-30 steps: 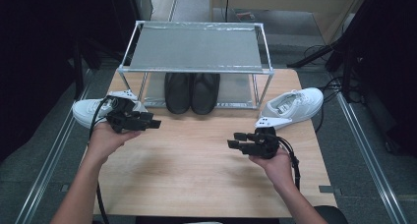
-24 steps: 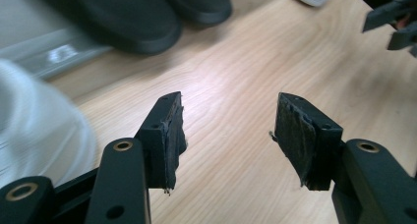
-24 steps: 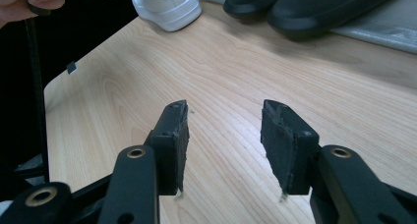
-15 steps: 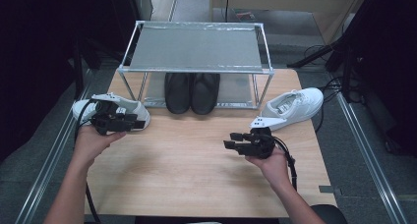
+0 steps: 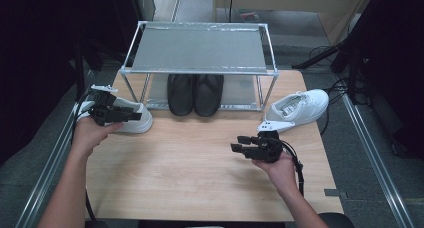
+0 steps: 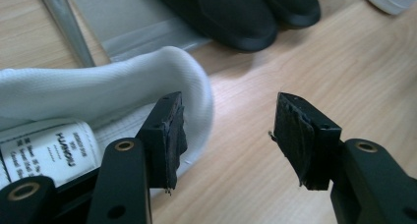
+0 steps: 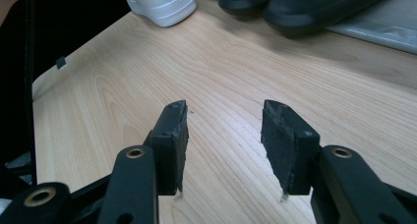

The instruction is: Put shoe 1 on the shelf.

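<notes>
Table point(image 5: 200, 188) fills the centre and lower frame of the high view. Rack point(image 5: 200, 53) stands at its upper centre. Pair of shoes point(image 5: 195, 94) side by side under the rack shelf, toes toward the frame bottom. One sneaker point(image 5: 127, 119) at left centre, just left of the rack's front leg; left gripper point(image 5: 131, 117) over it, one jaw inside its opening. Second sneaker point(image 5: 296, 109) at right, beside the rack's right legs. Right gripper point(image 5: 239, 143) lower right of centre, above bare tabletop, below that sneaker.
</notes>
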Demonstrator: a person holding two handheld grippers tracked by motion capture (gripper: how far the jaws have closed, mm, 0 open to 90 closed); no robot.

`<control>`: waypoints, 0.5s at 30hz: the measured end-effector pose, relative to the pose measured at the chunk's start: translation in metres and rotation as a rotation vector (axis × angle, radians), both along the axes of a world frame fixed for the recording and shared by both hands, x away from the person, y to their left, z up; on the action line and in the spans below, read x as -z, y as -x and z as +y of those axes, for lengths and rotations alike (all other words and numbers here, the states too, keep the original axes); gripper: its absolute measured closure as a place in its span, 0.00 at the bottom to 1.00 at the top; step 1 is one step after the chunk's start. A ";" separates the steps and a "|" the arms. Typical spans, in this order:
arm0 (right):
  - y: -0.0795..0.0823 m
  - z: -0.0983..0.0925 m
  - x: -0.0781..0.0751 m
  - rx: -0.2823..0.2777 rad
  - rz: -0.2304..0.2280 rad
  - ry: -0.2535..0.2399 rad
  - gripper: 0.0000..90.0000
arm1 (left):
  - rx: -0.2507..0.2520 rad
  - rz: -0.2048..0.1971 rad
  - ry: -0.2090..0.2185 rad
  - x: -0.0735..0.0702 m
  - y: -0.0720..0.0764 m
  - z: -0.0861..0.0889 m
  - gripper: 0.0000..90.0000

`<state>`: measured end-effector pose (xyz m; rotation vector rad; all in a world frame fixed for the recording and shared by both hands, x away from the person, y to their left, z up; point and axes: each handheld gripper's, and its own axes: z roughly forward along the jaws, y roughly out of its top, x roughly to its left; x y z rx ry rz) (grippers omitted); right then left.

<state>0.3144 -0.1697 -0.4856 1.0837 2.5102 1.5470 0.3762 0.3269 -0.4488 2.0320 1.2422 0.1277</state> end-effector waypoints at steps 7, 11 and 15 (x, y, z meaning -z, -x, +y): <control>0.005 -0.007 0.002 0.027 0.007 0.007 0.60 | 0.005 0.028 0.010 0.017 -0.016 -0.005 0.55; 0.008 -0.011 0.003 0.039 0.007 0.010 0.60 | 0.008 0.046 0.025 0.027 -0.023 -0.007 0.61; 0.010 -0.014 0.004 0.053 0.011 0.009 0.59 | 0.019 0.055 -0.002 0.034 -0.027 -0.009 0.69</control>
